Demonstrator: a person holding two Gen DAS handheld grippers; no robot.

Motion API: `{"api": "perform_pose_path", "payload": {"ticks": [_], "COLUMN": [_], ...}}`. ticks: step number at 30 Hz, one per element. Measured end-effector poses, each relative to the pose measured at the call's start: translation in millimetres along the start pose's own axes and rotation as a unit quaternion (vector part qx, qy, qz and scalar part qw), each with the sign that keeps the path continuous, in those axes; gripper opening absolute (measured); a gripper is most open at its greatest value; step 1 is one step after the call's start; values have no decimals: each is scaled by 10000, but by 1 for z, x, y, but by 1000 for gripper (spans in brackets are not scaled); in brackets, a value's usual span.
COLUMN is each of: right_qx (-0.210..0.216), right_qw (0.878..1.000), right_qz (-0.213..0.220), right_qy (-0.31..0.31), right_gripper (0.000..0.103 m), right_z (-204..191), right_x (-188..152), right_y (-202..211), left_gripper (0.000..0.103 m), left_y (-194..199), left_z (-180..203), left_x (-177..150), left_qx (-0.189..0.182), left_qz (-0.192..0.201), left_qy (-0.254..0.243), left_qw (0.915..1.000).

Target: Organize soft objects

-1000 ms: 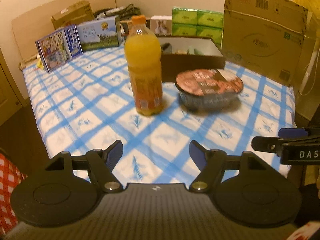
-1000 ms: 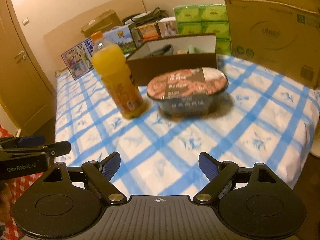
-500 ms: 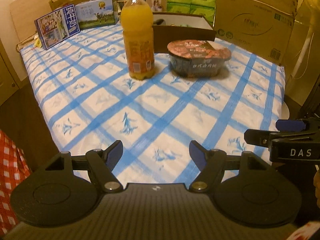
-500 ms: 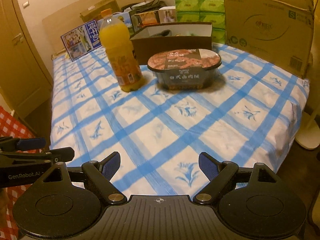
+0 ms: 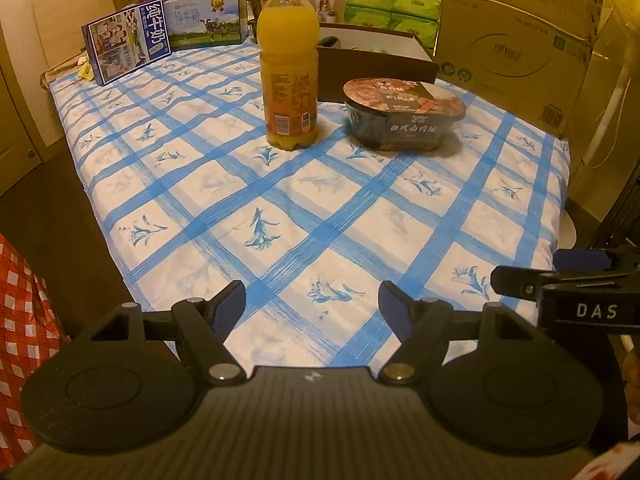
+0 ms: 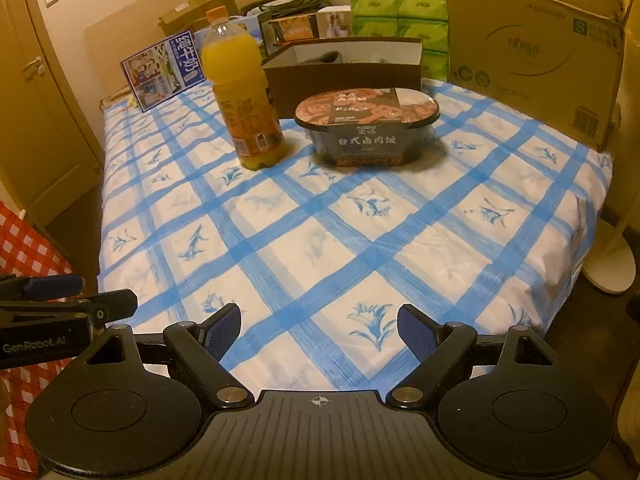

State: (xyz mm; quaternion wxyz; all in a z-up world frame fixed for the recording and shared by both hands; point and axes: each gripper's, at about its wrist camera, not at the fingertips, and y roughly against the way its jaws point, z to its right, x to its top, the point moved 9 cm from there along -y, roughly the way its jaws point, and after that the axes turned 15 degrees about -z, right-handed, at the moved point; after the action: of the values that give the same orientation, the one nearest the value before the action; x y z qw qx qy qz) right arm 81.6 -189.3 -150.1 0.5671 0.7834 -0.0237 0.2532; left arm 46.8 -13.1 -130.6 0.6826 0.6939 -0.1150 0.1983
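— What stood on the checked cloth (image 5: 280, 216) over the surface?

— Two things in the open: one orange juice bottle (image 5: 289, 64), upright, and one sealed instant-meal bowl (image 5: 404, 114) just to its right, apart from it. Directly behind them sat one open brown box (image 6: 344, 70) with items inside that were too small to make out.

— Anything soft?

— One stack of green tissue packs (image 6: 400, 16) at the far edge, behind the brown box. I counted at least four packs in the left view. Beside it, on the right, leaned one big cardboard carton (image 5: 516, 44). On the far left stood two milk cartons (image 5: 128, 46).

— And the hands?

— Two grippers, both near the front edge, side by side. The left gripper (image 5: 312, 300) was spread wide with nothing between its fingers; the right gripper (image 6: 320, 326) was equally wide and held nothing. Neither touched the bottle or the bowl.
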Motion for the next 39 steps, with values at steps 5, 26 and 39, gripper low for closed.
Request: {"api": "perform_pose_path", "payload": {"ticks": [5,26,39], "right_qx": [0,19,15], "right_qw": [10000,10000,10000], "right_qz": [21,-5,-6], "right_qy": [4,-48,-50], "right_gripper": [85,85,85], "right_z": [-1,3,2], "right_x": [0,2,2], "right_y": [2,-3,-3], "left_gripper": [71,71,71], "left_y": [1,-4,-4], "left_z": [1,9,9], "left_x": [1,8,8], "left_qx": [-13,-71,-74], "left_qz": [33,20,21], "left_qy": [-24,-84,-81], "left_qw": [10000,9999,9999]}}
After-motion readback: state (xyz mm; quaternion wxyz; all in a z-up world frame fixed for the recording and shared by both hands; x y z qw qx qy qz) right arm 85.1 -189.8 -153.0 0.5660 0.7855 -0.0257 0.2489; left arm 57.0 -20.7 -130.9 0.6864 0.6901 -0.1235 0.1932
